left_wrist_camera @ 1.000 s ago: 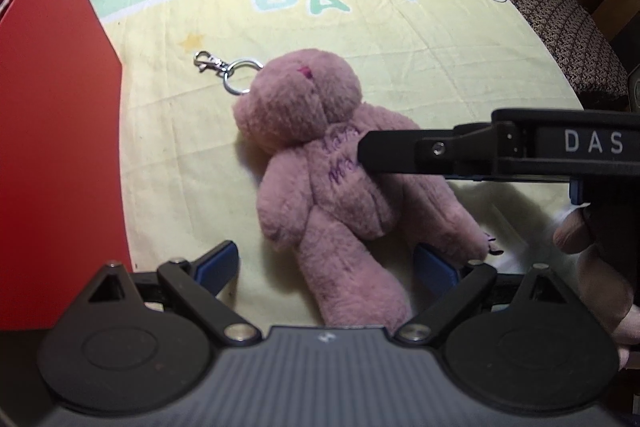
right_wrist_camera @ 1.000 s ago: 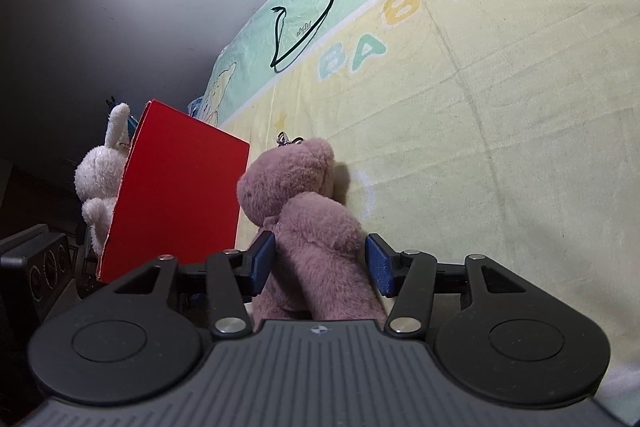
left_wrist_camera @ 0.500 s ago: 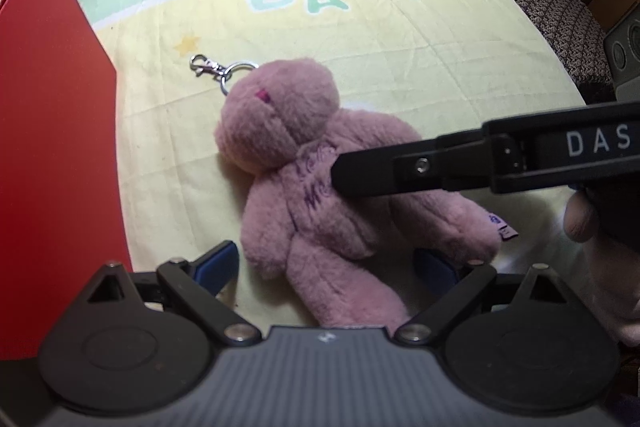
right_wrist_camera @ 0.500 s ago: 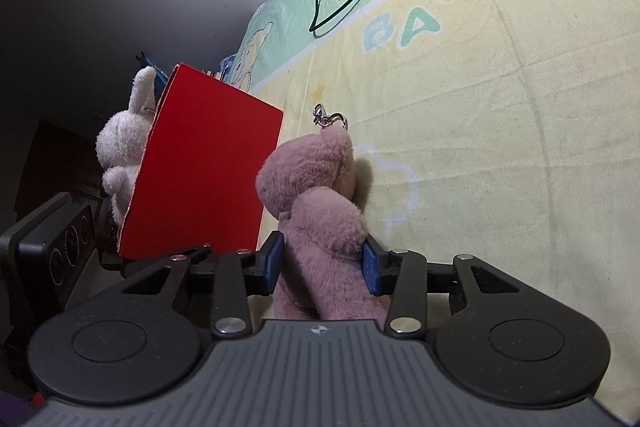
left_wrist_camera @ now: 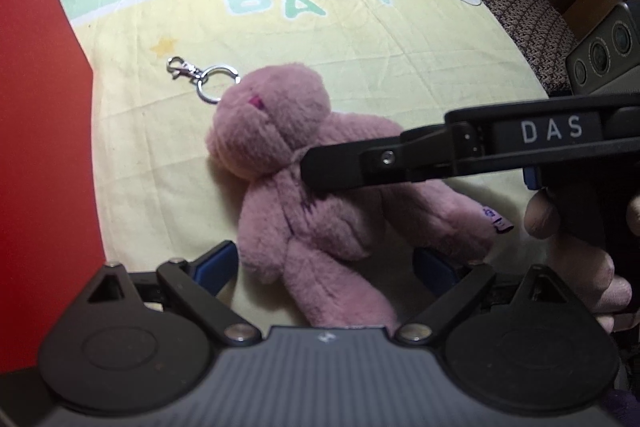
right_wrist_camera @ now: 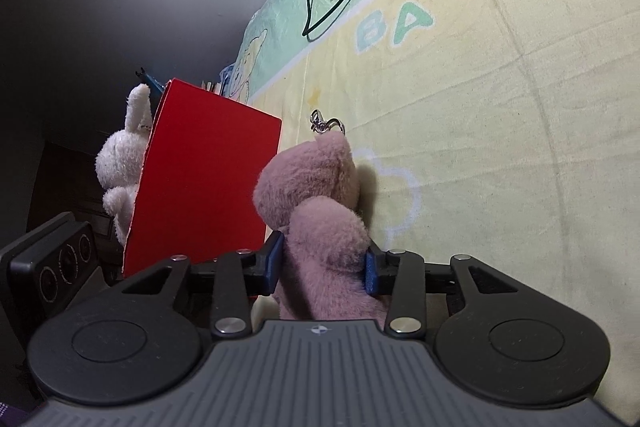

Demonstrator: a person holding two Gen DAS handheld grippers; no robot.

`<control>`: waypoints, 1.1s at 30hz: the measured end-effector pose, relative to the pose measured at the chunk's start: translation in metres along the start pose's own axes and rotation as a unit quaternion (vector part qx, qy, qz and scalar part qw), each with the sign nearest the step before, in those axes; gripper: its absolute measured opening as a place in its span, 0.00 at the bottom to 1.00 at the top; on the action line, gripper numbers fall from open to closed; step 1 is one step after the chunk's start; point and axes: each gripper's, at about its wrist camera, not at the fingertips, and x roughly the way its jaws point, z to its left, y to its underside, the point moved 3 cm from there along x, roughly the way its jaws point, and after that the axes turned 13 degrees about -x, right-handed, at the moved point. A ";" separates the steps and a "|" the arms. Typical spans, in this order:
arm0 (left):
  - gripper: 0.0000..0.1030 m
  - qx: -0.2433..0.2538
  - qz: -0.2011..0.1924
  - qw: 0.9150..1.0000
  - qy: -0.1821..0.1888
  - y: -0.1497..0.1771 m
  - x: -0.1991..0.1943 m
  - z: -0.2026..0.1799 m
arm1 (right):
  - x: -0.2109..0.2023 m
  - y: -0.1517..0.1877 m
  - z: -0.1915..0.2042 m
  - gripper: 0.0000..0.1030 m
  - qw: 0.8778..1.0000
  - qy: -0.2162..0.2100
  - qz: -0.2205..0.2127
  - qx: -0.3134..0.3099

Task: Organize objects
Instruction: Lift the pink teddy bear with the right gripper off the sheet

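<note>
The pink plush bear (right_wrist_camera: 320, 223) is being pinched between the blue pads of the right gripper (right_wrist_camera: 322, 267), just right of the red box (right_wrist_camera: 200, 179). The left gripper (left_wrist_camera: 324, 263) is being held spread over its legs. A white plush (right_wrist_camera: 120, 167) is already lying in the box; stowing the bear is judged outstanding.

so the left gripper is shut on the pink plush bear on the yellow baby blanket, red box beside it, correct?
Not quite: it is the right gripper that is shut on the pink plush bear, as the right wrist view shows. The left gripper is open, its fingers either side of the bear's leg. The bear does lie on the yellow baby blanket, red box beside it.
</note>
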 end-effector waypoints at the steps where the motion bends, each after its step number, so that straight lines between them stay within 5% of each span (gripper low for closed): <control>1: 0.91 0.000 0.003 1.000 0.013 0.001 -0.002 0.000 | -0.004 0.001 -0.001 0.39 1.000 0.000 0.002 0.001; 14: 0.91 -0.018 0.030 0.994 0.099 0.004 0.000 -0.008 | -0.026 0.017 -0.012 0.44 0.999 0.001 0.009 0.035; 21: 0.92 -0.021 0.026 0.996 0.087 0.001 0.001 -0.009 | -0.015 0.021 -0.002 0.44 0.999 -0.014 0.040 0.013; 33: 0.91 -0.020 0.014 0.997 0.073 0.004 -0.002 -0.006 | -0.010 0.032 0.009 0.42 1.000 -0.002 0.024 0.005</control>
